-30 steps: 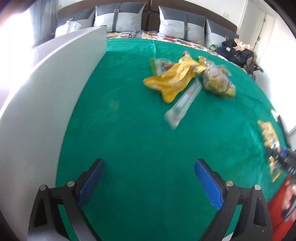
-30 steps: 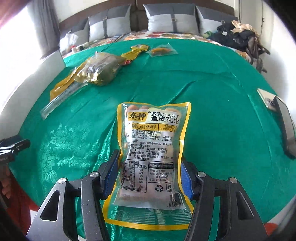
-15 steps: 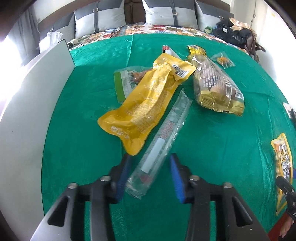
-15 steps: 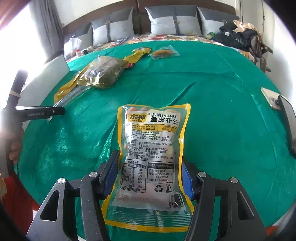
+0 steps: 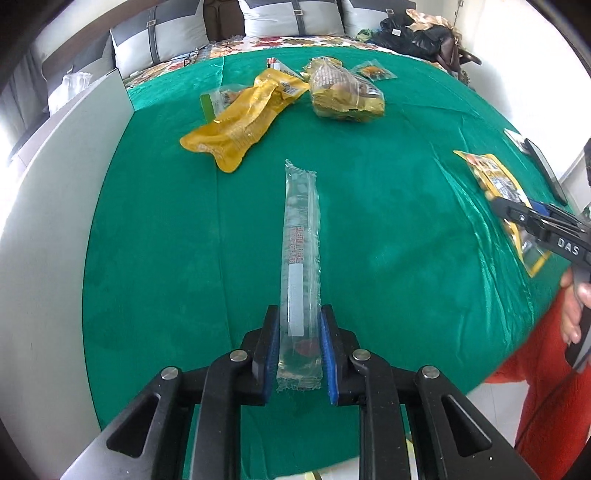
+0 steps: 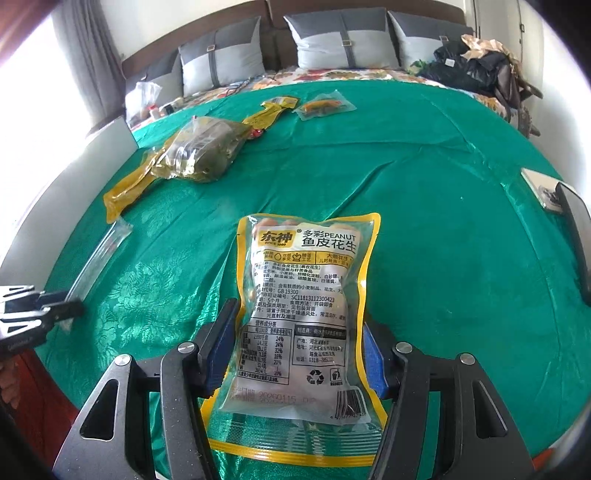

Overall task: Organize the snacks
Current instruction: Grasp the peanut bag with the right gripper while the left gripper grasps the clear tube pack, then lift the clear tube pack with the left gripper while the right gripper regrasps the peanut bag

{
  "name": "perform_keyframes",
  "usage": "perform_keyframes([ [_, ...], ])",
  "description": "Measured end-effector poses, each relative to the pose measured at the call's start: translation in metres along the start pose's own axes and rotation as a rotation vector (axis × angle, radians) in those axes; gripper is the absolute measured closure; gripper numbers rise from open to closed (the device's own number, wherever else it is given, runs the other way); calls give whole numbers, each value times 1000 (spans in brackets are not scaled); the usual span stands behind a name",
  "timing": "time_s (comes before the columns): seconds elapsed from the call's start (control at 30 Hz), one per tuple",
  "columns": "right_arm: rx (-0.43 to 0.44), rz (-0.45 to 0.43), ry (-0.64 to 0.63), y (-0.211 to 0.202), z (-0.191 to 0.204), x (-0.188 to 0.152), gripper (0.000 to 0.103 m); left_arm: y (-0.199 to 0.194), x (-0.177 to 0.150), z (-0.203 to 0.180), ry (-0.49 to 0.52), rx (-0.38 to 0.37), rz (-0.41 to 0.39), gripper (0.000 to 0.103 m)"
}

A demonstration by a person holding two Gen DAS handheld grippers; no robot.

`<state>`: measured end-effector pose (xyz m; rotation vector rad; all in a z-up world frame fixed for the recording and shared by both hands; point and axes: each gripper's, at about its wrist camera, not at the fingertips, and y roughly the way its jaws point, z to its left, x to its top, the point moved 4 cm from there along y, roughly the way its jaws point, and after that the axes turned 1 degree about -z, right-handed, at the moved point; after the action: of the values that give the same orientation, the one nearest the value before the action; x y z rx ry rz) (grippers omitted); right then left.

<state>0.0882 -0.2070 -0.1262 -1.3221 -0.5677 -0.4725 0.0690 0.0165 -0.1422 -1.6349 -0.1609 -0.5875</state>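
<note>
Left wrist view shows your left gripper (image 5: 298, 347) squeezed tight on the near end of the long clear packet (image 5: 300, 254), lying on the green cloth (image 5: 155, 258). Your right gripper (image 6: 295, 354) hugs the peanut bag (image 6: 306, 306). Next, I think you lift both and lay them neatly together.

A home bedroom. A wide bed (image 6: 424, 177) fills both views, covered with a green patterned spread (image 5: 388, 206), with a floral sheet (image 6: 332, 75) showing near its head. Grey two-tone pillows (image 6: 343, 40) stand upright in a row against a dark padded headboard (image 6: 271, 35). A heap of dark clothes and bags (image 6: 476, 70) lies at the far corner, and a grey curtain (image 6: 88, 55) hangs beside a bright window
</note>
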Motion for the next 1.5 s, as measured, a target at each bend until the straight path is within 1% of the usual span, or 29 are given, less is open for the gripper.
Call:
perform_keyframes([
  [0.03, -3, -1, -1, 0, 0, 0, 41, 0, 1, 1, -7, -7, -1, 74],
  [0.07, -5, -2, -1, 0, 0, 0, 41, 1, 3, 2, -19, -3, -3, 58],
  [0.1, -7, -3, -2, 0, 1, 0, 41, 2, 5, 2, -30, 5, -8, 50],
  [0.13, -8, -3, -3, 0, 1, 0, 39, 3, 8, 4, -40, 8, -19, 35],
  [0.17, -2, -2, -3, 0, 1, -1, 33, 4, 11, 5, -48, 11, -26, 32],
  [0.23, -5, -5, -2, 0, 2, -3, 29, 10, 14, 4, -53, 21, -16, 32],
  [0.33, 6, 1, 0, -1, 1, -4, 28, 17, 22, 2, -40, 36, -2, 33],
  [0.4, 25, 8, 17, -2, -2, -3, 28, 20, 26, -1, -17, 54, 6, 37],
  [0.43, 37, 15, 30, -2, -4, -3, 28, 20, 27, -1, -8, 50, 4, 43],
  [0.47, 50, 24, 40, -3, -5, -2, 27, 21, 29, -2, -4, 40, 5, 52],
  [0.5, 57, 41, 49, -3, -8, 0, 27, 21, 30, -3, -1, 36, 4, 57],
  [0.53, 55, 56, 54, -2, -9, 1, 27, 20, 30, -4, 5, 32, 2, 69],
  [0.57, 48, 76, 61, -2, -11, 3, 27, 20, 31, -6, 11, 27, 2, 78],
  [0.6, 42, 101, 64, 0, -12, 6, 26, 20, 32, -6, 13, 26, 1, 84],
  [0.7, 14, 190, 25, 4, -7, 16, 26, 19, 32, -4, -20, 14, 0, 85],
  [0.8, -32, 274, -86, 8, 7, 24, 26, 17, 33, 3, -79, -9, -5, 85],
  [0.9, -84, 362, -178, 15, 18, 24, 26, 14, 27, 13, -138, -32, -12, 85],
  [0.97, -109, 390, -198, 16, 20, 23, 28, 10, 21, 22, -166, -39, -18, 85],
  [1.0, -112, 393, -192, 15, 19, 23, 29, 8, 19, 25, -179, -45, -21, 85],
  [1.07, -110, 385, -162, 10, 16, 23, 41, 5, 15, 32, -200, -51, -28, 85],
  [1.13, -92, 375, -113, 5, 13, 24, 45, 3, 12, 36, -224, -56, -35, 85],
  [1.2, -63, 347, -68, -3, 12, 25, 47, 0, 11, 41, -248, -69, -45, 85],
  [1.23, -34, 323, -42, -8, 14, 27, 47, -1, 10, 43, -257, -71, -51, 85],
  [1.27, -2, 293, -11, -14, 14, 28, 68, -2, 10, 44, -262, -73, -57, 85],
  [1.3, 33, 267, 25, -19, 14, 29, 85, -3, 10, 46, -266, -70, -63, 85],
  [1.37, 89, 231, 102, -25, 13, 29, 87, -5, 9, 48, -270, -62, -70, 85],
  [1.43, 71, 224, 112, -22, 14, 28, 87, -4, 7, 49, -270, -54, -67, 85],
  [1.47, 60, 222, 105, -20, 15, 27, 84, -4, 5, 49, -270, -50, -64, 85],
  [1.5, 55, 231, 105, -18, 16, 26, 79, -4, 4, 50, -270, -48, -65, 85],
])
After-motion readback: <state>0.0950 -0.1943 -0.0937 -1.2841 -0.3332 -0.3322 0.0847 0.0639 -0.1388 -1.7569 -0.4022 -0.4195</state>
